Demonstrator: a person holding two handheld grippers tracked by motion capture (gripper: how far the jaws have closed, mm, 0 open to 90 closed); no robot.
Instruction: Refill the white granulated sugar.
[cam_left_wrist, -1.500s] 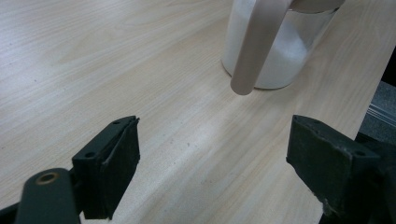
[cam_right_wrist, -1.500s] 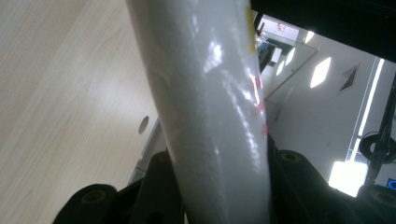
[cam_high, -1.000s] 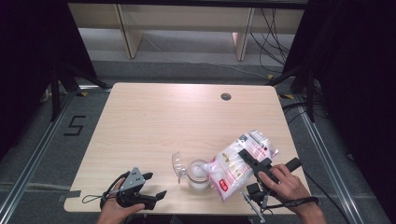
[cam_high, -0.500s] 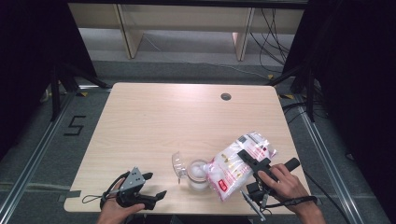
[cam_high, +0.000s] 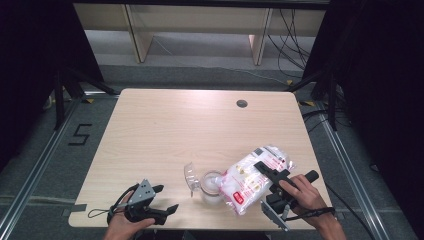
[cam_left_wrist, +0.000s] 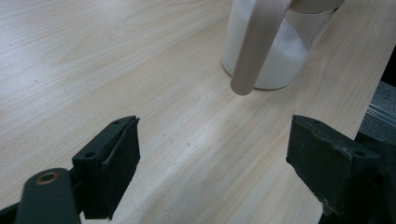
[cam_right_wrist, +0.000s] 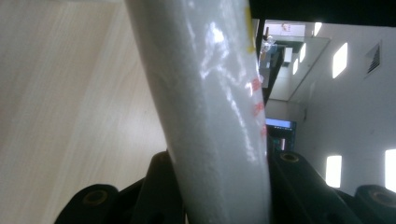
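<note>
Bag of white granules, clear plastic with red print: we hold it clamped in the right tool, tilted, its lower end over the mouth of the glass jar.

Left to right across the high view:

- Left tool lies low at the near edge of the tabletop in our left hand. Its jaws stand wide apart with nothing between them. In the left gripper view, bare wood shows between the two black pads.
- Ahead of the left tool and to its right stands the jar, holding white granules. A clear hinged lid stands open on the side of the jar nearer the left tool. In the left gripper view a pale strip hangs down in front of the jar.
- The bag touches the jar rim and slopes up and away to the right tool.
- Right tool, in our right hand, grips the bag across its middle. In the right gripper view the bag rises between both jaws, pressed on either side.
</note>
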